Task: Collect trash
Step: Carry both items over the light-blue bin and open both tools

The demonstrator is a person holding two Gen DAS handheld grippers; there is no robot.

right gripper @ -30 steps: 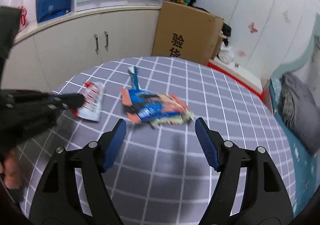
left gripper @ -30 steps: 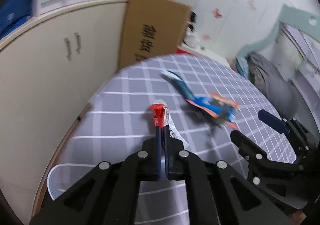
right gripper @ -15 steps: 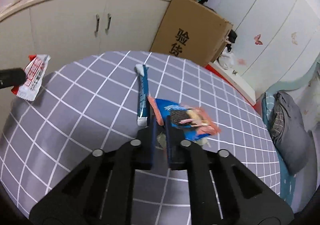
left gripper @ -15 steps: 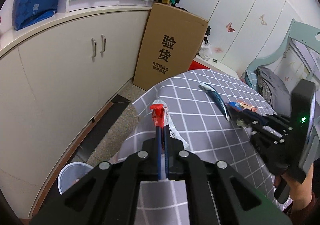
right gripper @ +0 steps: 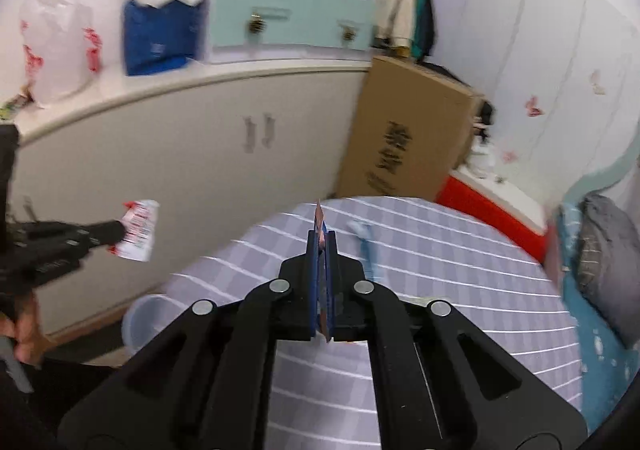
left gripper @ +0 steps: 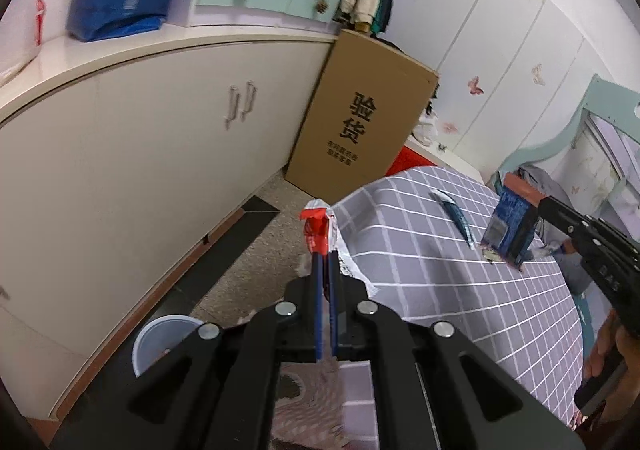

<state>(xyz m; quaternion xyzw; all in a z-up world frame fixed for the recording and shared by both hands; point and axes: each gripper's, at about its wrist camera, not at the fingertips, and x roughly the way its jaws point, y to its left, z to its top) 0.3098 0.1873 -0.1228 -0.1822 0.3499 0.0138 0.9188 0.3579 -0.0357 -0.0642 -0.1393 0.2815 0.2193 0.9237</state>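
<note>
My left gripper [left gripper: 325, 256] is shut on a red and white wrapper [left gripper: 317, 230], held in the air just past the left edge of the checked table [left gripper: 460, 290], above the floor. In the right wrist view the same wrapper [right gripper: 138, 230] hangs from that gripper at the left. My right gripper [right gripper: 322, 240] is shut on a blue and orange snack bag [right gripper: 319, 215], lifted clear of the table. The bag [left gripper: 510, 228] shows sideways in the left wrist view. A thin blue wrapper [left gripper: 454, 209] still lies on the tablecloth.
A pale plastic bin [left gripper: 160, 342] stands on the floor below my left gripper, beside white cabinets [left gripper: 140, 169]. A tall cardboard box [left gripper: 360, 121] leans behind the table. A person's hand [right gripper: 24, 330] grips the left handle. A bed with grey cloth [right gripper: 608, 250] is at the right.
My right gripper closed on the snack bag and raised it off the table. My left gripper carried the red and white wrapper leftward, off the table's edge and over the floor.
</note>
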